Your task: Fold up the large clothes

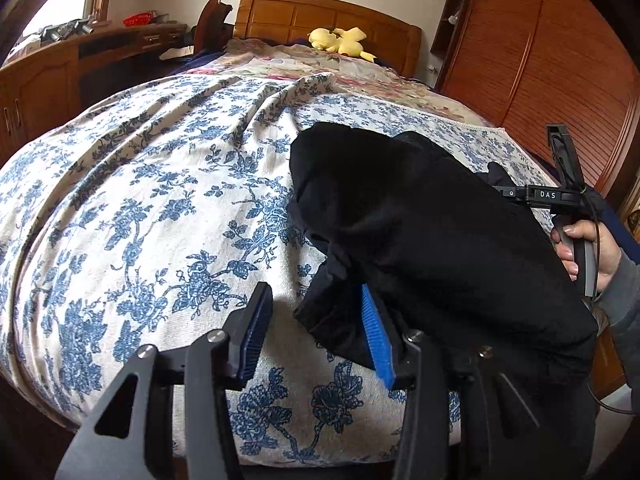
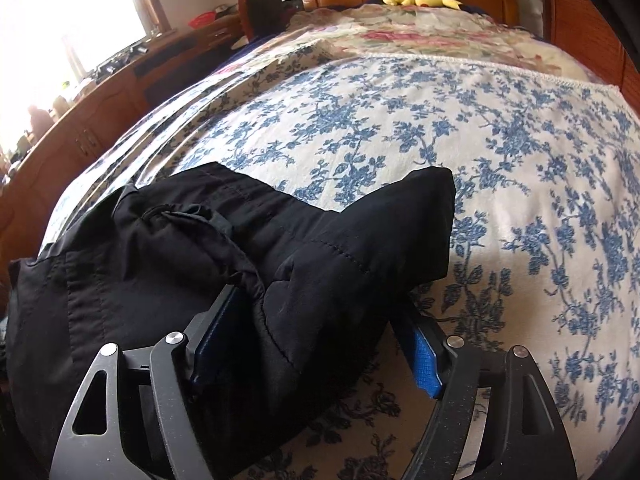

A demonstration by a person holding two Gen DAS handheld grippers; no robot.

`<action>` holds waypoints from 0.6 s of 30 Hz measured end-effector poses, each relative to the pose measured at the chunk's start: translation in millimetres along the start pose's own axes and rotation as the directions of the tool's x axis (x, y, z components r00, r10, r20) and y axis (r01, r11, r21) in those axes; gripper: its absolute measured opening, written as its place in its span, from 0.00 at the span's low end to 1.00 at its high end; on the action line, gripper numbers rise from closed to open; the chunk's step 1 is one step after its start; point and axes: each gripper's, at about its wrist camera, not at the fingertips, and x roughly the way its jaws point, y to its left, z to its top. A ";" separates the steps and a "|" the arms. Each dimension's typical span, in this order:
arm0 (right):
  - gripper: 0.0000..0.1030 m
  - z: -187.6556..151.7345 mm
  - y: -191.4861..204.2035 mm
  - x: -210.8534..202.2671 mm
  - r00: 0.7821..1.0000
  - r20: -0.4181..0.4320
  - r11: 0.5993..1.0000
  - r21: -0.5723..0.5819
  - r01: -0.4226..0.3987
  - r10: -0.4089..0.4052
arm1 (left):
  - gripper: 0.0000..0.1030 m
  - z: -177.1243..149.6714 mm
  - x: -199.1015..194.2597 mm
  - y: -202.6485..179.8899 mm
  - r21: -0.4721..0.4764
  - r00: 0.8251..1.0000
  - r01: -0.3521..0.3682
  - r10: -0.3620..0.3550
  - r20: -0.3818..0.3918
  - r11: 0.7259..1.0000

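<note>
The black jacket (image 2: 192, 264) lies near the bed's (image 2: 500, 160) front edge. It looks soft and puffy; grab its edges. The left gripper (image 1: 316, 324) is spread wide, and so is the right gripper (image 2: 316, 344), with cloth between.

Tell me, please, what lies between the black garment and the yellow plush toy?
Only bedding: blue-flowered sheet, then pink-flowered quilt, in the right wrist view.

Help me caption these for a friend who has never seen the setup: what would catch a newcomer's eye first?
First, the black garment, bunched on the near part of the blue-flowered bedspread. The right gripper has a thick fold between its blue pads, while the left gripper stands open beside the cloth. Far back, a yellow plush toy lies by the wooden headboard.
</note>
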 end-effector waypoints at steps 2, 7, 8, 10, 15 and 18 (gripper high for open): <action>0.74 0.8 2.6 0.7 1.000 0.002 1.000 -0.005 0.000 0.000 | 0.43 -0.2 0.1 0.5 -0.005 1.000 0.000 0.000 0.003 1.000; 0.39 2.1 12.3 -7.9 0.999 0.040 0.999 -0.043 -0.006 0.008 | 0.23 -0.9 0.5 1.5 0.002 0.998 0.058 -0.058 0.000 0.998; 0.35 2.7 14.2 -10.8 0.999 0.050 0.999 -0.050 0.001 0.001 | 0.20 -1.1 -0.2 2.4 -0.001 0.998 0.069 -0.069 0.000 0.998; 0.23 4.6 21.0 -19.4 0.997 0.081 0.997 -0.070 0.025 -0.019 | 0.06 -1.4 -3.9 2.4 0.017 0.996 0.087 -0.087 0.006 0.996; 0.18 13.1 44.1 -32.2 0.989 0.130 0.990 -0.116 0.082 -0.066 | 0.04 6.7 -32.3 0.5 0.086 0.995 0.066 -0.072 0.070 0.994; 0.16 23.5 64.7 -37.4 0.986 0.153 0.987 -0.137 0.081 -0.060 | 0.03 12.8 -50.2 14.9 0.093 0.994 0.033 -0.043 0.105 0.995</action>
